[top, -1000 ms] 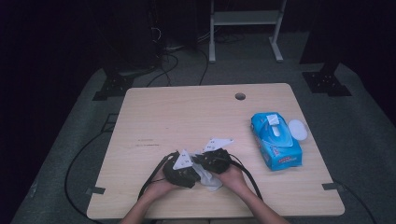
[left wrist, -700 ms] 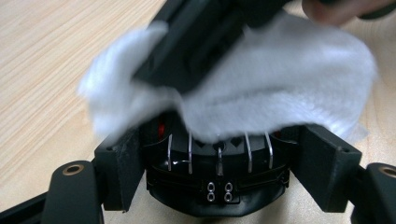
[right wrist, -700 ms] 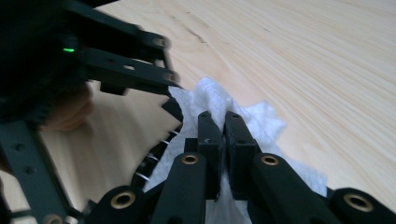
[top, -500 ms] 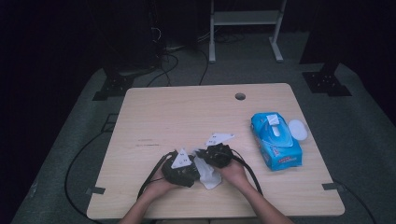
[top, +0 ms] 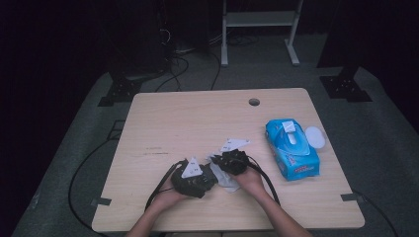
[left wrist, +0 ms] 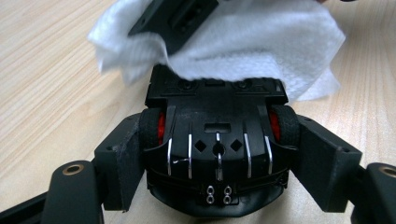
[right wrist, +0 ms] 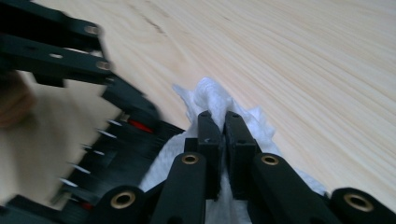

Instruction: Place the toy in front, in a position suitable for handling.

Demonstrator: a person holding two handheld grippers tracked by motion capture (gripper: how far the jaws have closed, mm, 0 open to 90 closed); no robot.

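White wipe (right wrist: pixel 210 100) between pinched right gripper (right wrist: pixel 223 122) jaws.

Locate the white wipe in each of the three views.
High view: white wipe lies near the table's front edge, between the two grippers.
Left gripper view: wipe fills the top, behind the black toy car that the left gripper holds.
Right gripper view: wipe sits centre, pinched by the right gripper.
Shared landmark: the toy car.

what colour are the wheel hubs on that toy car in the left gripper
Red, inside black tyres on the black toy car; the left gripper view shows them best.
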